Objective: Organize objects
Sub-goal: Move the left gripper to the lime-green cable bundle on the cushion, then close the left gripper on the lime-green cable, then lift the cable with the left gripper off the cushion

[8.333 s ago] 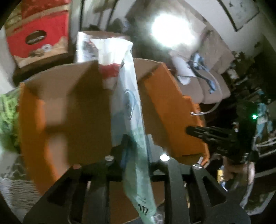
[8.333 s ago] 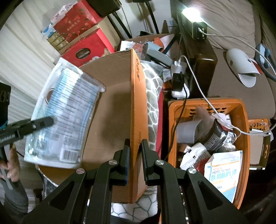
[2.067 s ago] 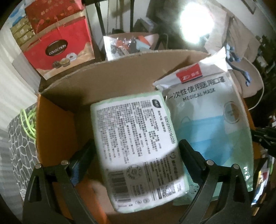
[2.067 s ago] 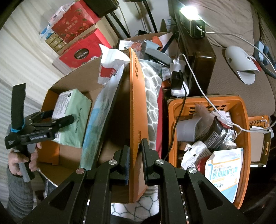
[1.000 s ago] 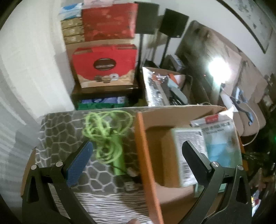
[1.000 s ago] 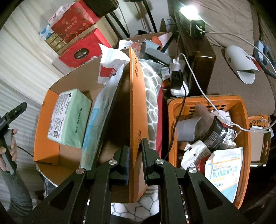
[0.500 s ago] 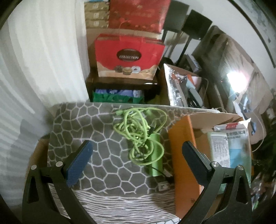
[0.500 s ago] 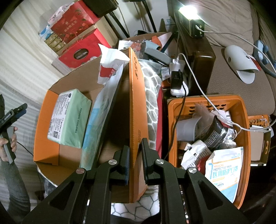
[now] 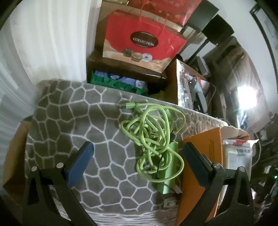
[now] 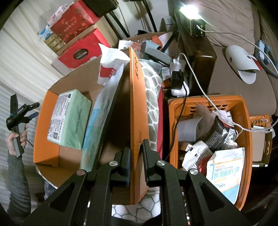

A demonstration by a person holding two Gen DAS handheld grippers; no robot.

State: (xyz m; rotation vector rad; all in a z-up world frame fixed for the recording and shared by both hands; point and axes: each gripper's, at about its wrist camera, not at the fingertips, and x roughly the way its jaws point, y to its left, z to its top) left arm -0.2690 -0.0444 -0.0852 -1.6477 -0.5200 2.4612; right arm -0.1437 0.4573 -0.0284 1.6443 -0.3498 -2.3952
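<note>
One cardboard box (image 10: 139,107), one green pack (image 10: 69,120), one tangled green cable (image 9: 152,137), one orange basket (image 10: 246,132).

matt cardboard box (image 10: 139,111), fuzzy cloth blanket (image 9: 69,125), braided cable (image 9: 152,132).

Red gift bag (image 9: 142,43) marked "COLLECTION" on a dark shelf (image 9: 121,67); green crate (image 9: 118,83) beneath it. Bright lamp (image 10: 189,8), white charger (image 10: 177,87) and couch (image 10: 225,78) beyond the work area.

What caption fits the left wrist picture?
Open left claw hovers over a tangled green cable on a grey patterned blanket.
</note>
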